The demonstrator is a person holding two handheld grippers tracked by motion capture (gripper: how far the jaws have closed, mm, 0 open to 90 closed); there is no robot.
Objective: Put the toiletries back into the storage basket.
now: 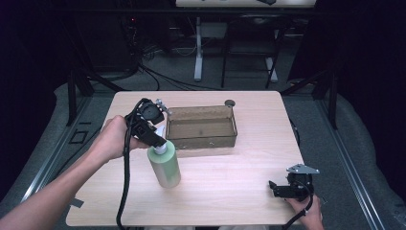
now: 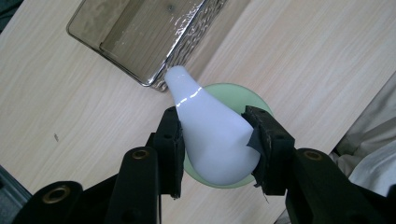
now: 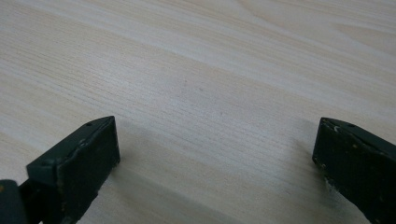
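Nearest me from the bottle (image 1: pixel 164 167), my right gripper (image 1: pixel 276 190) rested on the table (image 1: pixel 230 187) with its jaws spread on nothing. At the upright green bottle itself, just in front of the tray (image 1: pixel 201 127), my left gripper (image 2: pixel 212 140) pinched the white pump cap (image 2: pixel 210 140). I judged the grasp step done; lifting next would call for a straight rise clear of the tray's near wall beyond.

green bottle (image 2: pixel 254 95) mostly hidden beneath its white cap (image 2: pixel 212 140), bin (image 2: pixel 140 70) cut off
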